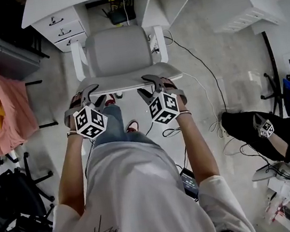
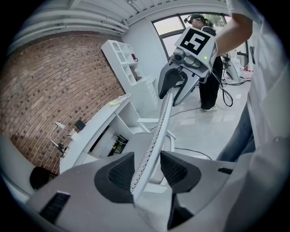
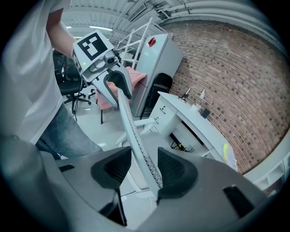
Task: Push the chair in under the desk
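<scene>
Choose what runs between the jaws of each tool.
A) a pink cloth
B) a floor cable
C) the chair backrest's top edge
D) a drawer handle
C: both gripper views show the backrest passing between the spread jaws of the left tool and right tool.

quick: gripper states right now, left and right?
Left gripper: open, chair backrest between its fingers, not clamped.
Right gripper: open, same backrest between its fingers.
</scene>
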{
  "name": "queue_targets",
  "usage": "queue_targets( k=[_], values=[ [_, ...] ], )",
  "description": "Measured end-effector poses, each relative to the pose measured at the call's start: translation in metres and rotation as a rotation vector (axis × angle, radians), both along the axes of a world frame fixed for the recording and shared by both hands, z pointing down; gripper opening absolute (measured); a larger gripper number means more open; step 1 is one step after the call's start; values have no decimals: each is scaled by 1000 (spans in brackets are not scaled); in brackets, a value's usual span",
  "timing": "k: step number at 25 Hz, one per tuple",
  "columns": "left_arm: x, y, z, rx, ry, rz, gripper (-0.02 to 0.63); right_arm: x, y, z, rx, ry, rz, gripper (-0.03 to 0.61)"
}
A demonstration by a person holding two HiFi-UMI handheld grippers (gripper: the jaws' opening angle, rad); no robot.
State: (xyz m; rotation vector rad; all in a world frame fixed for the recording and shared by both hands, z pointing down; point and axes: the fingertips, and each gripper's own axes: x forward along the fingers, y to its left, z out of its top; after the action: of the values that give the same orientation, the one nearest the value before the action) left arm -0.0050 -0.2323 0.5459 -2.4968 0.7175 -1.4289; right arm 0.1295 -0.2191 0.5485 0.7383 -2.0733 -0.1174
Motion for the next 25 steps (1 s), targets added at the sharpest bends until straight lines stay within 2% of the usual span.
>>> queue_targets(
  k=[25],
  values=[
    [12, -66, 2, 20, 4, -8, 181, 12, -63, 2, 15, 20, 40, 204]
  ],
)
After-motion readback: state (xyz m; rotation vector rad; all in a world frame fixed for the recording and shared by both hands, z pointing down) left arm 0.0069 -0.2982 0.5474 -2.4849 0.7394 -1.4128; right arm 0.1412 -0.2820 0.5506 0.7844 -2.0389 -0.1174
